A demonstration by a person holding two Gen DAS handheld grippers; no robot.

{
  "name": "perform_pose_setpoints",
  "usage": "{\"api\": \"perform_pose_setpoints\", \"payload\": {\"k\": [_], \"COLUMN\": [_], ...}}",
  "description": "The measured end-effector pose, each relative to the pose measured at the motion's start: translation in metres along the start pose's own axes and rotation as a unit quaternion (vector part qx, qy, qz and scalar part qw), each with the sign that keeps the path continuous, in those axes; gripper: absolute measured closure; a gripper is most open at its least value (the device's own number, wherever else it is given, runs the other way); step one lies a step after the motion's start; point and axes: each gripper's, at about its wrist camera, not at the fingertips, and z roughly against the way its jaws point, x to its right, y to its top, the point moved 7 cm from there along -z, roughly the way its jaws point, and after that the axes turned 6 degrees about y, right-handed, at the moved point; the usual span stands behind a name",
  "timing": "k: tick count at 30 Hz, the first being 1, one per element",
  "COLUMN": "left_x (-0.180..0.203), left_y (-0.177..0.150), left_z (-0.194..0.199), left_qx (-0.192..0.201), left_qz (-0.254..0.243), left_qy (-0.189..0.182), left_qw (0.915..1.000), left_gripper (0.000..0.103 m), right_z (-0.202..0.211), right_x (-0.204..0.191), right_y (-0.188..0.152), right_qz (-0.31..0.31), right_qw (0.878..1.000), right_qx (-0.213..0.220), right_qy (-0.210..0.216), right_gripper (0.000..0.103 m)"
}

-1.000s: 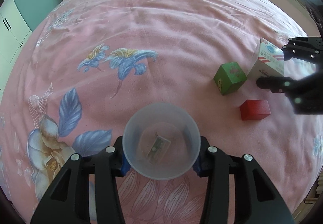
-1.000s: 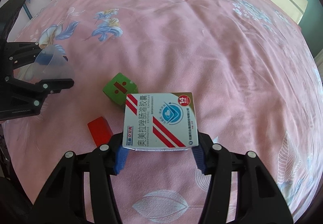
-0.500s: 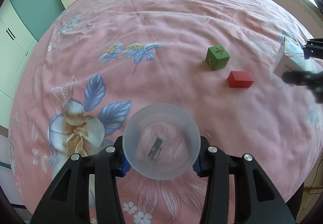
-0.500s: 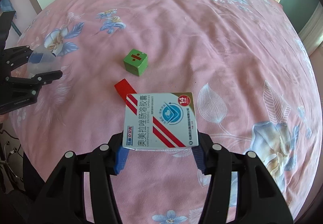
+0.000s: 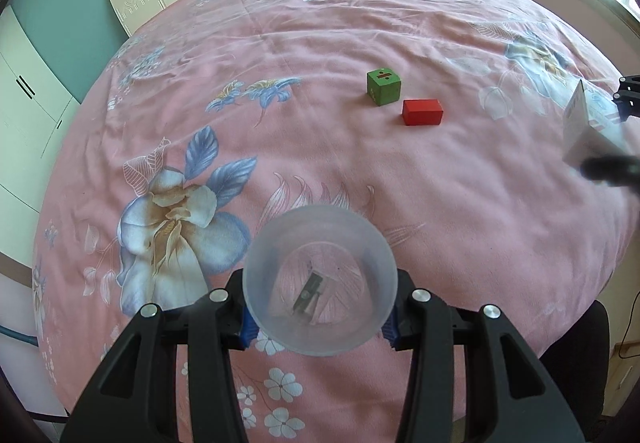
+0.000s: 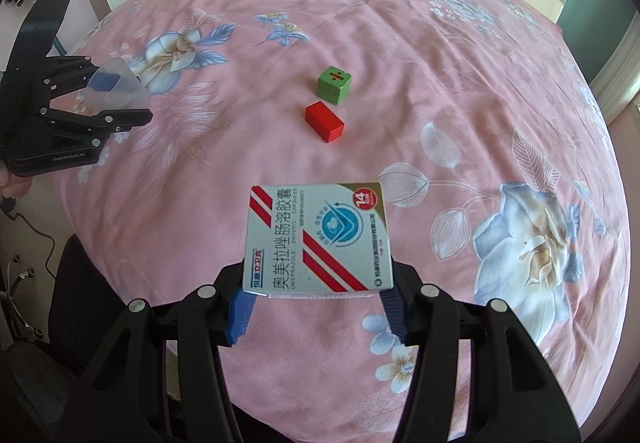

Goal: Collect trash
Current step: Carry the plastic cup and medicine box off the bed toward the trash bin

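Trash in hand: left gripper jaws pinch a plastic cup, right gripper jaws clamp a medicine box; next, probably carrying both to a bin, none visible.

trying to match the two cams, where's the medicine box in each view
Left wrist: medicine box at the far right edge, held in the right gripper.
Right wrist: medicine box at lower centre, clamped between the right gripper's fingers.
Shared landmark: green cube beside the red block.
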Motion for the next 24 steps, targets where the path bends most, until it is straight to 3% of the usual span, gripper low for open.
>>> {"api": "perform_pose_setpoints", "payload": {"k": [24], "left_x": [0.047], "left_y": [-0.114], "left_z": [0.092], "left_qx": [0.035], "left_qz": [-0.073], "left_qy": [-0.01], "left_qw": [0.9967], "left_gripper": [0.054], "right_z": [0.059], "right_x": [-0.117], "right_y": [-0.103], "right_qz": [0.068], "right_qw": [0.997], "right_qx": [0.018], "right_qy": [0.016], "right_gripper": [0.048]}}
